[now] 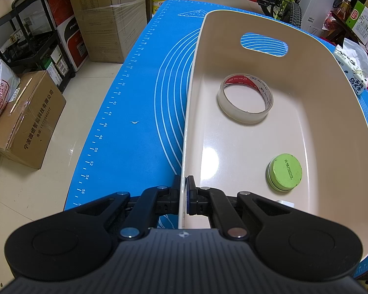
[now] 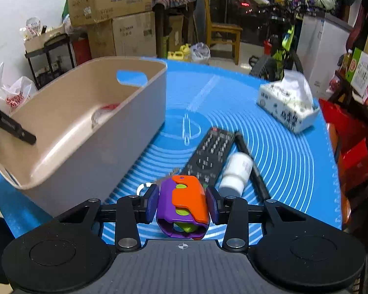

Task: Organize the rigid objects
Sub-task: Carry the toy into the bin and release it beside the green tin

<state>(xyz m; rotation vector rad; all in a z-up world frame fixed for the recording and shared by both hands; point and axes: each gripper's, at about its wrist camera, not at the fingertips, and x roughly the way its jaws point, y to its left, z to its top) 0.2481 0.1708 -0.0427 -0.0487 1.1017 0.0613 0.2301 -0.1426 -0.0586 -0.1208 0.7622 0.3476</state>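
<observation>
Both grippers grip: left on the bin wall, right on a toy.

The left gripper (image 1: 184, 193) is clenched on the near wall of the beige bin (image 1: 331, 112), one pad inside, one outside. The right gripper (image 2: 182, 204) is part-open, its pads pressed on an orange-and-purple toy (image 2: 184, 203) held above the blue mat (image 2: 294, 171). Only the left view shows the bin's floor: a tape roll (image 1: 245, 98) near the far end, a green tin (image 1: 285, 172) nearer, well apart, with bare floor between. Only the right view shows the remote (image 2: 208, 154), white bottle (image 2: 235, 174) and black pen (image 2: 250, 164) lying together beside the bin, and a tissue pack (image 2: 289, 110) near the mat's far right edge.
</observation>
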